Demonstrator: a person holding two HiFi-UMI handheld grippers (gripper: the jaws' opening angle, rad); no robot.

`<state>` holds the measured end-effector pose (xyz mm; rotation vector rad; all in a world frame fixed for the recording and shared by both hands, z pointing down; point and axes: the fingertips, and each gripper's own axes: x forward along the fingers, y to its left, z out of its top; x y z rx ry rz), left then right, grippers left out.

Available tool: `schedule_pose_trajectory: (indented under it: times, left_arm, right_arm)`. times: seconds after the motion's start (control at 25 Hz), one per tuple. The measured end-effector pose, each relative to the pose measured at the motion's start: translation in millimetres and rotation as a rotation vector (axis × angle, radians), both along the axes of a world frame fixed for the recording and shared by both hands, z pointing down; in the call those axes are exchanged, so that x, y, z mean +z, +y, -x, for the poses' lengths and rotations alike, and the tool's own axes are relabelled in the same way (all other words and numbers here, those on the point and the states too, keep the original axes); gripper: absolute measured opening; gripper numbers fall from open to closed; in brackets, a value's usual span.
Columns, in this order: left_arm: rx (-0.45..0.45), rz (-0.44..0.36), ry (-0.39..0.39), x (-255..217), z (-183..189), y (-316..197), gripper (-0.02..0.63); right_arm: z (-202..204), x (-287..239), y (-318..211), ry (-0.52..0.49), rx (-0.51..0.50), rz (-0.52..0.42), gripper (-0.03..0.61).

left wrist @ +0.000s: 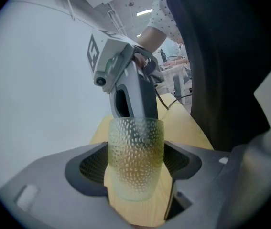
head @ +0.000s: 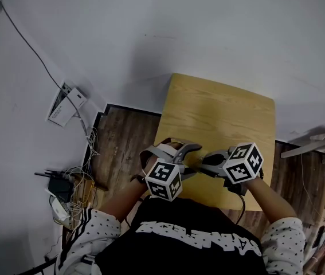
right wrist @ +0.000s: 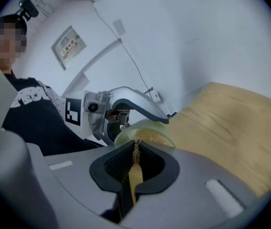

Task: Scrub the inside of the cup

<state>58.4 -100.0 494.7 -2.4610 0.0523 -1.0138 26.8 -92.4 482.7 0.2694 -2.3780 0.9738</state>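
One cup (left wrist: 135, 149) sits clamped in left hand-held gripper (left wrist: 136, 168).

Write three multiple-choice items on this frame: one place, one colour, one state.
1. Where is the cup? A) on the floor B) in the left gripper C) on a shelf
2. What colour is the table? A) light wood B) black C) red
3. How is the right gripper? A) open, empty B) shut on the brush C) out of view
Key: 1 B, its fingers press both sides of the cup. 2 A, pale wood grain shows in the head view. 3 B, its fingers clamp the wooden handle.
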Motion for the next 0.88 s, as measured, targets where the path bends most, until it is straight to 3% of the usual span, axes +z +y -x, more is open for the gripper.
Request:
schedule_pose_trajectory:
  times: [0.24,0.64,0.88]
  left_arm:
    - [0.022,-0.06,0.001,-3,-2,0,0.356]
    - [0.082,-0.169,-0.003,-6,-7,-1,0.356]
    - [0.106,-0.231,0.001,-11,-13,-3,0.356]
  right_arm:
    - [-2,-9,-4,-0.164,0.148,0.176,0.026]
    - [-9,-17,-10,-0.365,0.326,0.38,0.026]
    - [-22,-18,-20,-0.419,0.402,0.402,0.025]
